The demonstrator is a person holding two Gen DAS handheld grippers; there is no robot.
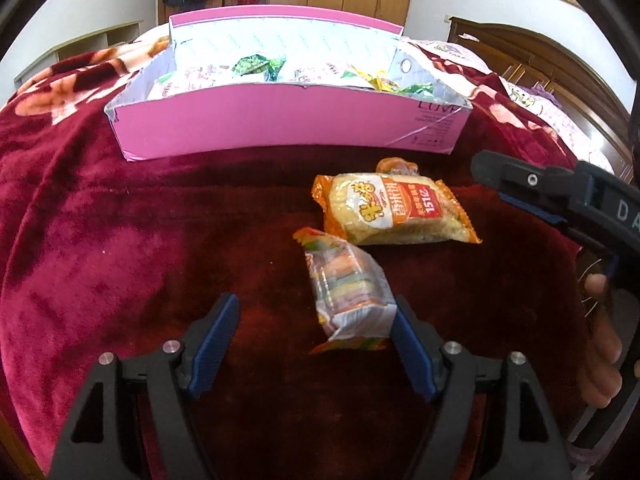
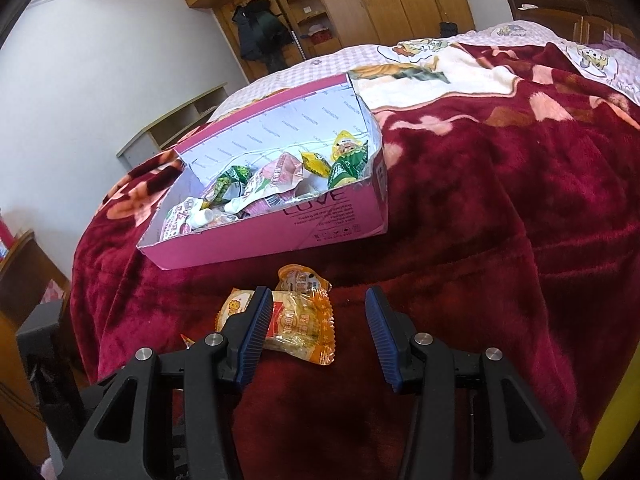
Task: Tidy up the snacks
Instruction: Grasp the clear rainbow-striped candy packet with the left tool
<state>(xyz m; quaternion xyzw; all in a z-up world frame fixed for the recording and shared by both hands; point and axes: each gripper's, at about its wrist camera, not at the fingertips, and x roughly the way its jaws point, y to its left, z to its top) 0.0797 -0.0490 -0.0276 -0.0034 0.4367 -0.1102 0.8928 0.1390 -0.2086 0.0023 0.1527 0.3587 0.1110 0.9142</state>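
Note:
A pink cardboard box (image 1: 280,120) with several snack packets inside sits on a dark red blanket; it also shows in the right wrist view (image 2: 280,236). In front of it lie an orange noodle-snack packet (image 1: 396,212), also seen in the right wrist view (image 2: 300,328), and a clear packet of layered cake (image 1: 348,288). A small orange packet (image 2: 300,278) lies behind the noodle packet. My left gripper (image 1: 316,320) is open, its right finger touching the cake packet. My right gripper (image 2: 316,320) is open, just above the noodle packet, and also shows at the right of the left wrist view (image 1: 560,200).
The red blanket (image 2: 500,220) covers a bed, with a patterned pink sheet (image 2: 460,48) further back. A wooden wardrobe (image 2: 340,8) and a low shelf (image 2: 176,124) stand by the wall. The bed edge drops off at the left.

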